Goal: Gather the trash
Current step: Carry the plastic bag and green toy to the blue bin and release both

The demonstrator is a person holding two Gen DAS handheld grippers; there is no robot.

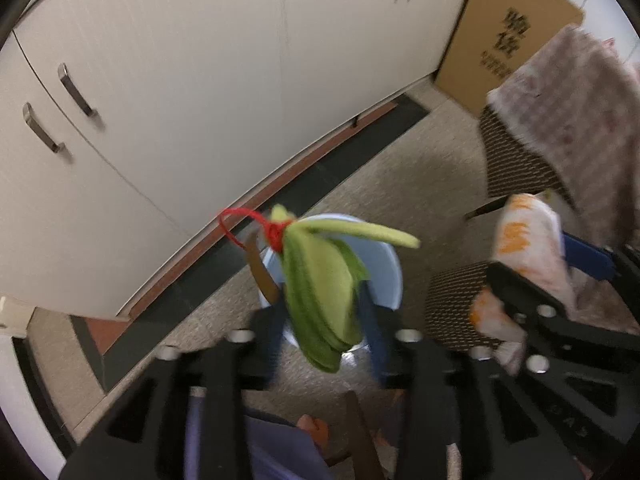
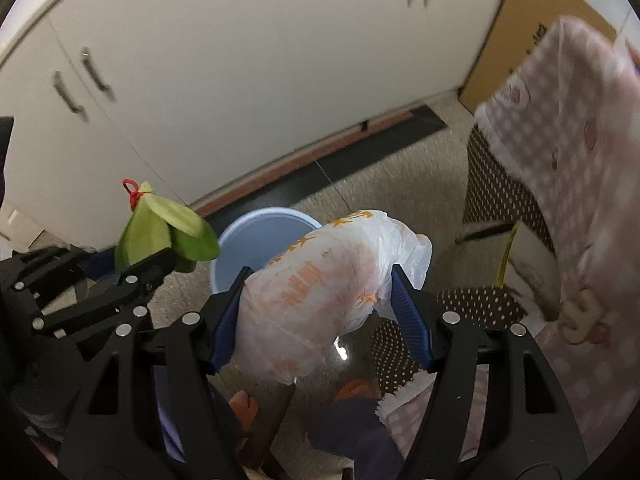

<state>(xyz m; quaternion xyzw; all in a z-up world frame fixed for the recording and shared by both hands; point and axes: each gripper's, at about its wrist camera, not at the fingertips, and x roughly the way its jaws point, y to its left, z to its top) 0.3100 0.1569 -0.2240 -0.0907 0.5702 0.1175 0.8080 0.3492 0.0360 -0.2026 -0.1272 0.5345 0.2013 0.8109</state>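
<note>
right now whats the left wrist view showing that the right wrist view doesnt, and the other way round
Only the left wrist view shows the printed characters on the cardboard box and the green leaf-wrapped bundle hanging between the left gripper's fingers over the bin.

Only the right wrist view shows the white plastic bag pinched between both of the right gripper's blue pads, with its orange print.

Both show the blue bin, the white cabinets, the bundle's red tie and the pink checked cloth.

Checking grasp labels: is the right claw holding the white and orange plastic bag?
Yes, in the right wrist view the right claw has both blue pads pressed against the white and orange plastic bag.
</note>
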